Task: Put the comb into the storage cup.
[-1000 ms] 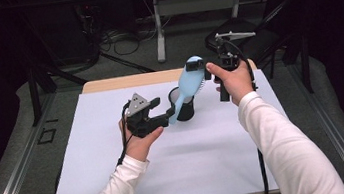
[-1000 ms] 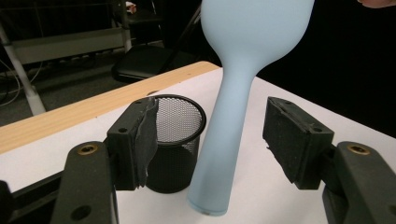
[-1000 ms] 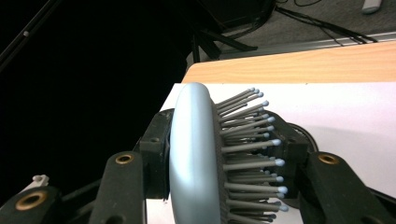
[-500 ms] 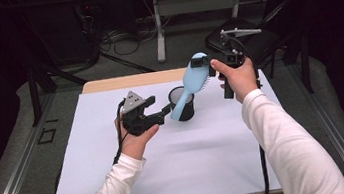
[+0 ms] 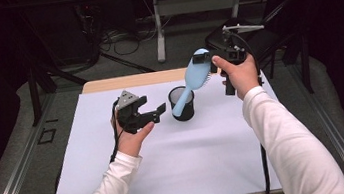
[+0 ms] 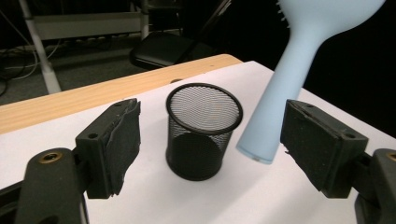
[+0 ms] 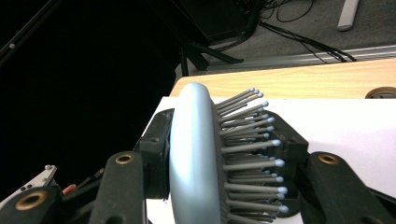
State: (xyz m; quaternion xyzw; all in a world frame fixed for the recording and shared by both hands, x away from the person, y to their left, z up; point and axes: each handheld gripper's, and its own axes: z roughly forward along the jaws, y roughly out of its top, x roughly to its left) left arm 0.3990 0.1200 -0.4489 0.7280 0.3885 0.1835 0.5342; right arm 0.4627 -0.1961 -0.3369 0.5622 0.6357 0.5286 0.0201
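A black mesh cup [image 5: 182, 104] stands upright on the white sheet [image 5: 170, 178]. My left gripper [image 5: 158, 113] is just left of it, a small gap away. Its jaws have just been opening and stand open, with the cup [image 6: 201, 135] ahead of them and nothing pressed between the pads. My right gripper [image 5: 205, 58] is shut on the head of a light blue hairbrush [image 5: 192, 76], raised at the back right. The brush slants down to the left. Its handle [image 6: 280, 107] ends outside the cup, beside the wall and below the rim. Grey bristles [image 7: 247, 154] face one jaw.
The white sheet covers most of a wooden table [image 5: 132, 81], whose bare strip shows at the back. Beyond it are a black chair [image 5: 253, 41], table legs and floor cables [image 5: 117, 38]. A metal rail [image 5: 13, 168] runs along the left.
My left gripper has drawn back a little to the left of the cup and its jaws stand wider. The right gripper with the brush has shifted slightly right and up.
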